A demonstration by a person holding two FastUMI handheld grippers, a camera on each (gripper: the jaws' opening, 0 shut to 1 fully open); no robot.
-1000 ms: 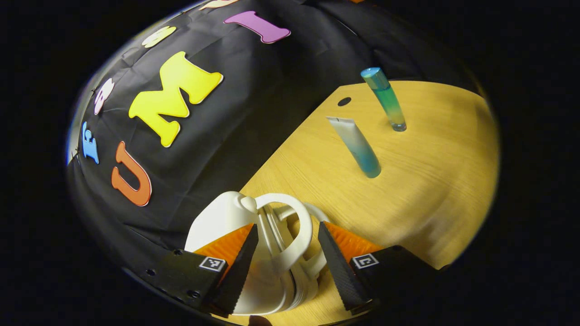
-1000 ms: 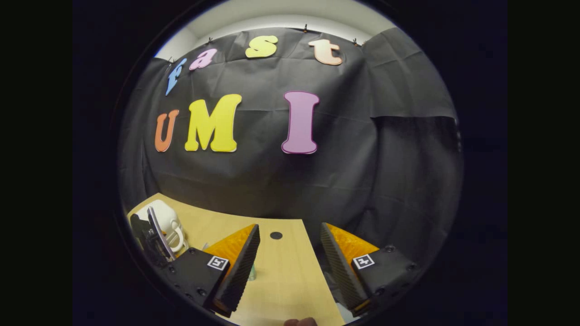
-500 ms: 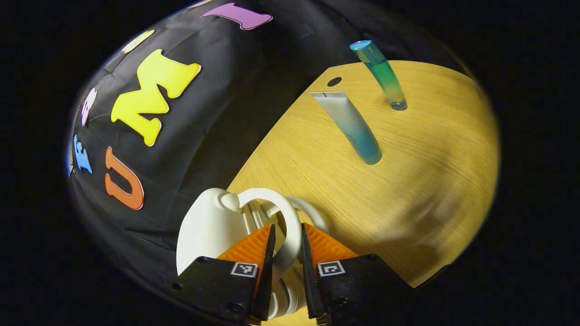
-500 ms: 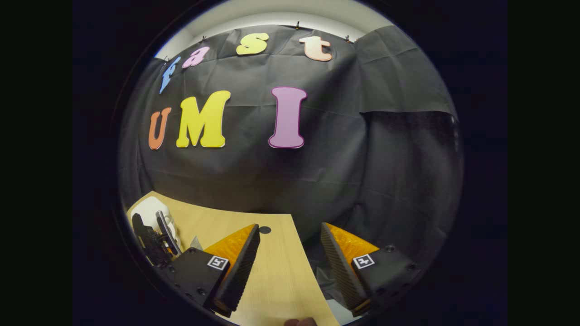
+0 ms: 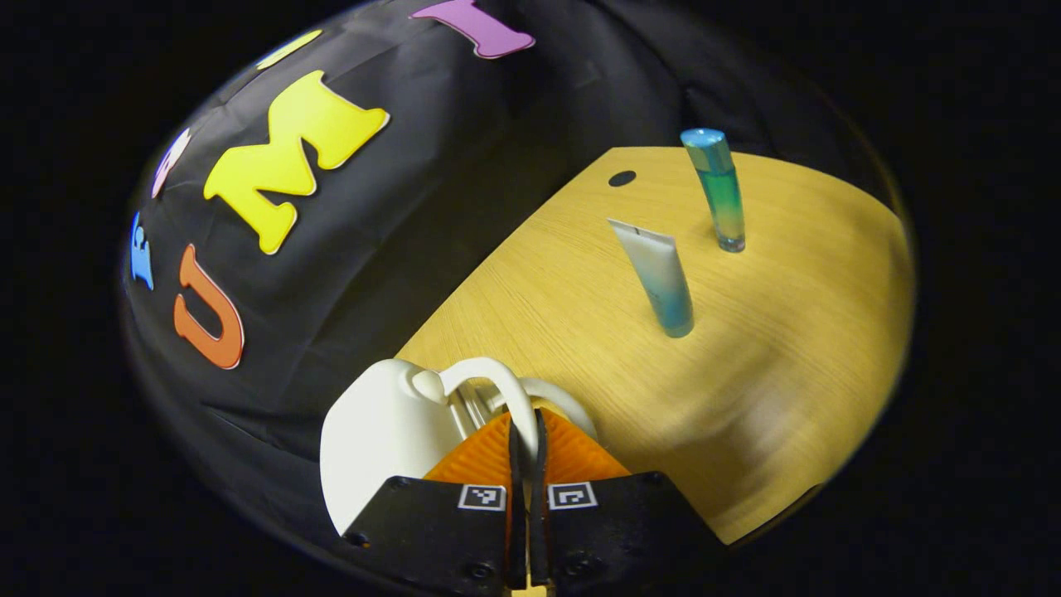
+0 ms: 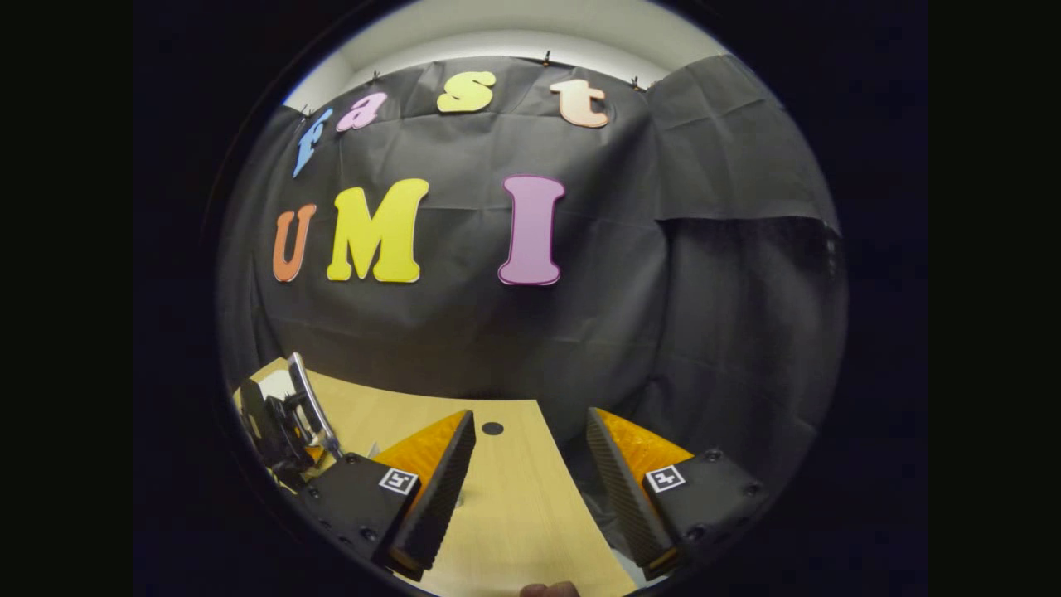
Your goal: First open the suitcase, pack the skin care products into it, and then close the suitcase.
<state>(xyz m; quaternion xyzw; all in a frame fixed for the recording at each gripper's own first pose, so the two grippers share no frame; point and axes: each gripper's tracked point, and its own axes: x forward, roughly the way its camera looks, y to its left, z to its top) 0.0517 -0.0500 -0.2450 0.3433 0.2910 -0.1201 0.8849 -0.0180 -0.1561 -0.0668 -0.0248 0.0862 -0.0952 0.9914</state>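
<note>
One white suitcase [image 5: 373, 431] with two looped handles sits at the counter's [image 5: 580, 348] near edge by the wall. Two skin care items stand upright well beyond it: a tube [image 5: 659, 274] and a bottle [image 5: 721, 191], apart from each other. In the left gripper view the left claw [image 5: 526, 448] is pinched on one handle [image 5: 497, 390]. The right gripper view shows the right claw [image 6: 530, 464] spread wide over bare wooden counter, with the left gripper farther off. Black cloth [image 6: 497, 332] backs the booth.

The white suitcase [image 5: 373, 431] is partly hidden at lower left behind the left hand-held gripper [image 5: 525, 439]; its handle disappears between the fingers.
</note>
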